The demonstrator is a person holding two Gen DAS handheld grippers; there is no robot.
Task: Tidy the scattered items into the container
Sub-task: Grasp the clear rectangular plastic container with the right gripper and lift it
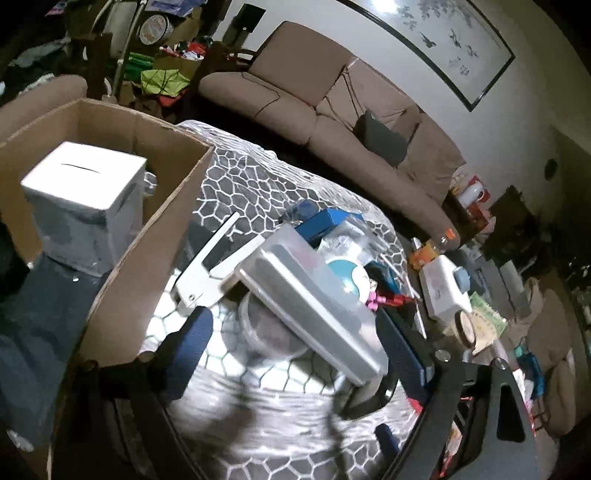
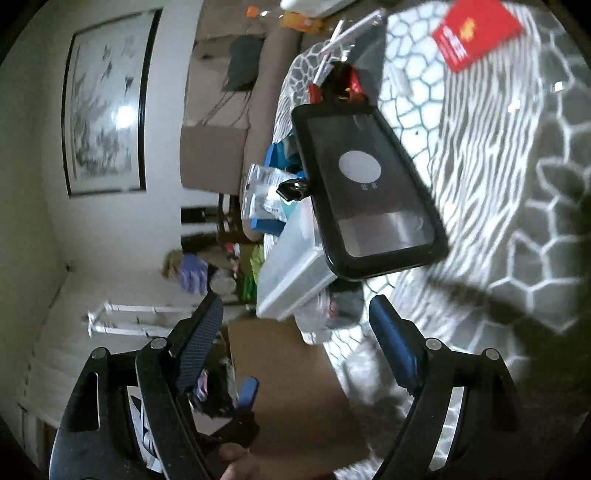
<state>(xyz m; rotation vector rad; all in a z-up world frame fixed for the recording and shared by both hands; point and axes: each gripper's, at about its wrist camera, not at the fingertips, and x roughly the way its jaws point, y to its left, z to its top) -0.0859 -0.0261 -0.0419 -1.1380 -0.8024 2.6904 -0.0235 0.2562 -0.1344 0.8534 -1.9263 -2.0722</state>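
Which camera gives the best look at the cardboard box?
The left wrist view. It shows the cardboard box with its open top, its walls and a white carton inside. The right wrist view shows only a plain brown panel between the fingers, with no opening or contents visible.

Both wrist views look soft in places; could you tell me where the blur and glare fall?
Left wrist view: the clear plastic case ahead is motion-blurred, glare whitens the tablecloth. Right wrist view: the red card smears, a lamp reflects in the framed painting.
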